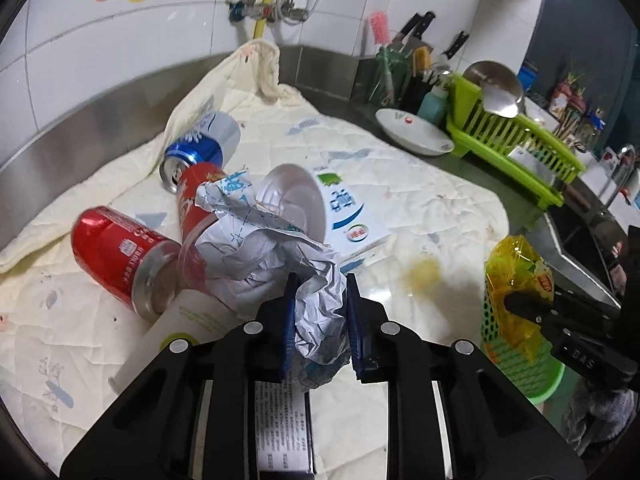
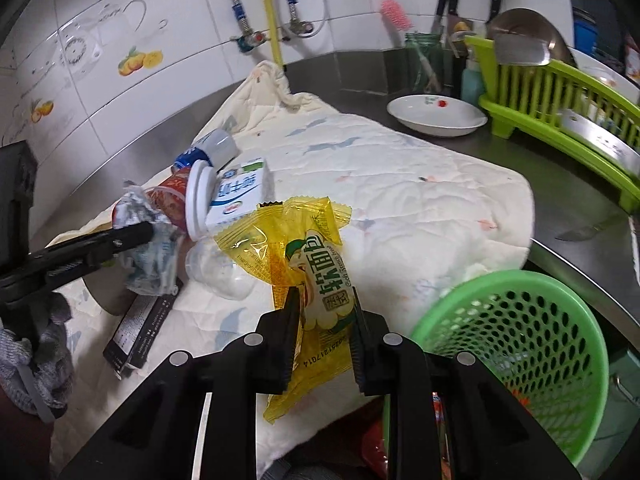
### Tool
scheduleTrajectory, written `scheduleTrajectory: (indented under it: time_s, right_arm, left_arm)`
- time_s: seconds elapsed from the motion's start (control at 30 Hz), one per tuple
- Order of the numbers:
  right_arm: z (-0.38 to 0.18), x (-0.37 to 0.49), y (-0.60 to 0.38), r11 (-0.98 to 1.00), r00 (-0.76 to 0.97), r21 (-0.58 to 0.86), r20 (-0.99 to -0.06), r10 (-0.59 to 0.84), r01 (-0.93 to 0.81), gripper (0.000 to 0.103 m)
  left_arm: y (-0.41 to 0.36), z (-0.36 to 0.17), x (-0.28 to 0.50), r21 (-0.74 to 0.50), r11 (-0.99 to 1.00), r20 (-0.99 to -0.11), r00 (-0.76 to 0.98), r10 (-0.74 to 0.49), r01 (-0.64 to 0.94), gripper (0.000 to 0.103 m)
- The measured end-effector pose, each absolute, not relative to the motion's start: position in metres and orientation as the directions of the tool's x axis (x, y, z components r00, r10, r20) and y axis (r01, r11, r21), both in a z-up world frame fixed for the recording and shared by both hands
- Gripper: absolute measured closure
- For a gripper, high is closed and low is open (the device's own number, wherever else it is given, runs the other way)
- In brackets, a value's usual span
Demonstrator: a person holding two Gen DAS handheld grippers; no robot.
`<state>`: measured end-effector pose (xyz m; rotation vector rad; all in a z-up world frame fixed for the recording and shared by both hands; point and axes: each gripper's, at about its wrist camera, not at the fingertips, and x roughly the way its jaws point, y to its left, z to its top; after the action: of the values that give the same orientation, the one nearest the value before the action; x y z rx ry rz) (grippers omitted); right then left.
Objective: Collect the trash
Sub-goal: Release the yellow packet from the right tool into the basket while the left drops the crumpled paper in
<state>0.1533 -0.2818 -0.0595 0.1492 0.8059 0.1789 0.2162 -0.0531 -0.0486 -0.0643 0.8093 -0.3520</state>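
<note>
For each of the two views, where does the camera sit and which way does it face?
Left wrist: on the left hand-held gripper, angled down at crumpled white paper it clamps.
Right wrist: on the right hand-held gripper, angled down at the yellow plastic wrapper it clamps.
Shared: cream quilted cloth, perforated green plastic basket, and each shows the other gripper.

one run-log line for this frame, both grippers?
left hand-held gripper: shut on crumpled white paper wad | right hand-held gripper: shut on yellow plastic bread wrapper | green mesh basket: beside wrapper
</note>
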Motion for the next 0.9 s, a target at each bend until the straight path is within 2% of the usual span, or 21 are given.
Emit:
scheduleTrajectory:
  time_s: [0.73,0.87,0.9]
  right_arm:
    - [-0.071,0.080,-0.385,0.976,0.668,0.115,-0.743,-0.037,0.182,0.080]
    - [-0.076,0.073,-0.402,0.969,0.653,0.102,-0.754,-0.071,0.223,0.078]
    - [-0.077,0.071,-0.406,0.967,0.650,0.101,-0.755,-0.079,0.235,0.073]
  left_arm:
    - [-0.129,-0.004,0.154,-0.201,0.838,-0.611,0.605,-0.512,0.507,0.082]
    - [-0.152,-0.004,0.146,-0.202,0.811,-0.610,0.577,-0.543,0.549,0.082]
    - [-0.157,-0.004,0.145,-0.200,0.806,-0.610,0.572,-0.548,0.557,0.082]
